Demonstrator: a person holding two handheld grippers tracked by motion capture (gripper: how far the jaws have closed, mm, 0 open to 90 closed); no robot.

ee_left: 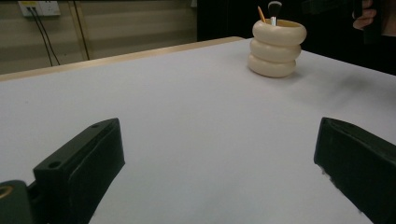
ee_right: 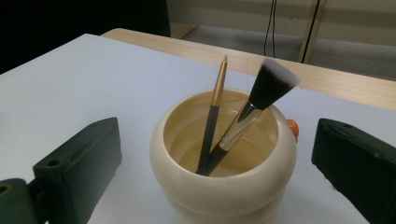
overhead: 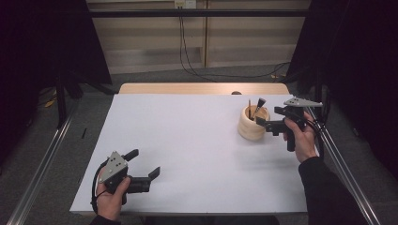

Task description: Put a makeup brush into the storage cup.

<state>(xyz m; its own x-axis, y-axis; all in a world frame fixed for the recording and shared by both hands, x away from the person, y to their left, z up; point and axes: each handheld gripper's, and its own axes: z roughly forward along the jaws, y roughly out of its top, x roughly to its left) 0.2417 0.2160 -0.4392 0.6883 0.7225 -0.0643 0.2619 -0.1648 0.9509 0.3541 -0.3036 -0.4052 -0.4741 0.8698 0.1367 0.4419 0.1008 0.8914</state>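
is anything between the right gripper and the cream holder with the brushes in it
Nothing visible. The right gripper is open at the cream holder, which sits between its jaws in the right gripper view. The makeup brush and the pencil stand inside the holder, not in front of it.

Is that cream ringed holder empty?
No, the cream ringed holder contains a fluffy black makeup brush and a slim gold-tipped pencil.

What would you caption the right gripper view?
Open right gripper facing a cream holder with a makeup brush and pencil.
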